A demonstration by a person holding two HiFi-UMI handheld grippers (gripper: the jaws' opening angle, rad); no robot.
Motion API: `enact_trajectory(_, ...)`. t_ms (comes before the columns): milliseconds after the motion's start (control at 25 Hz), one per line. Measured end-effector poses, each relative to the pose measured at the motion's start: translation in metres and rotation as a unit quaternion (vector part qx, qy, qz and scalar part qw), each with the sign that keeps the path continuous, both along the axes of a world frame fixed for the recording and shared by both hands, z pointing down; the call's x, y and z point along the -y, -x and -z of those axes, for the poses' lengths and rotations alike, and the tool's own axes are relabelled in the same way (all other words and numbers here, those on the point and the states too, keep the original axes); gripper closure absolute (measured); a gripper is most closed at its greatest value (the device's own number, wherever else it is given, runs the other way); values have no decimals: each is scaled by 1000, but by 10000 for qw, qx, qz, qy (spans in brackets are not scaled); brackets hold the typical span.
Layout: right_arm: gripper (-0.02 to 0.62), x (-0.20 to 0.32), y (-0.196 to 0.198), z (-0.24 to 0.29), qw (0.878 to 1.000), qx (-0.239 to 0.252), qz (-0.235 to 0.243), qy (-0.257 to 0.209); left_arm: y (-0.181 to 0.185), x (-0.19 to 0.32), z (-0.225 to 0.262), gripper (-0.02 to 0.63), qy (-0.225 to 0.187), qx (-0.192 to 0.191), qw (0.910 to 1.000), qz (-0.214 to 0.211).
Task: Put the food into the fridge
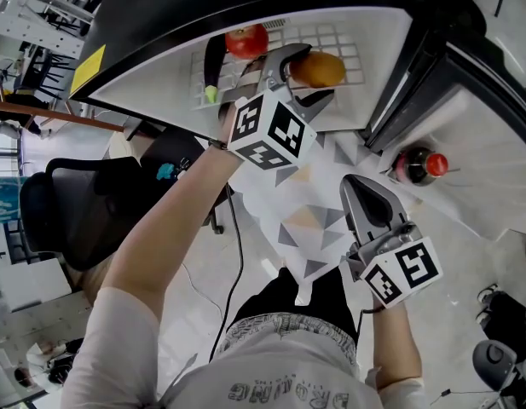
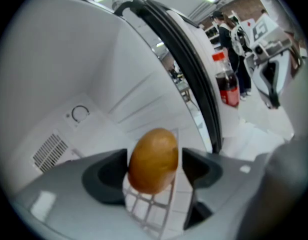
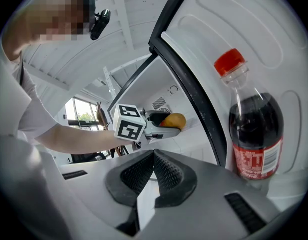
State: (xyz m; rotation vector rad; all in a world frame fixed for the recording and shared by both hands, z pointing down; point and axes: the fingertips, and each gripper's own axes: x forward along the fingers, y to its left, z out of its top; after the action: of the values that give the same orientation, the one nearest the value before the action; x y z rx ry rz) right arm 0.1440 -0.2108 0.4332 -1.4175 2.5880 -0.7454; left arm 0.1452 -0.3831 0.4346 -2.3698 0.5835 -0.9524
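An orange-yellow fruit [image 1: 319,69] [image 2: 153,159] [image 3: 174,119] lies on the white wire shelf [image 1: 341,37] inside the open fridge. My left gripper [image 1: 303,77] [image 2: 154,160] [image 3: 166,120] reaches in around it, jaws open, one pad on each side and a thin gap showing on the right. A red apple [image 1: 247,41] and a dark green vegetable [image 1: 212,71] lie further left on the same shelf. My right gripper [image 1: 370,196] [image 3: 153,157] hangs outside the fridge, shut and empty, pointing toward the door.
A cola bottle [image 1: 419,165] [image 2: 227,85] [image 3: 254,134] with a red cap stands in the open fridge door [image 1: 488,173]. The door's black seal [image 2: 193,69] runs between shelf and bottle. A black office chair [image 1: 83,211] stands at the left.
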Motion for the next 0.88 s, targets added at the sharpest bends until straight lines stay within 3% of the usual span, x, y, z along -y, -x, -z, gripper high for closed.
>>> enact_trajectory(880,594,4,1,4,10000,-29,-35,-37,1,-4,-4,242,66,19,10000,-55)
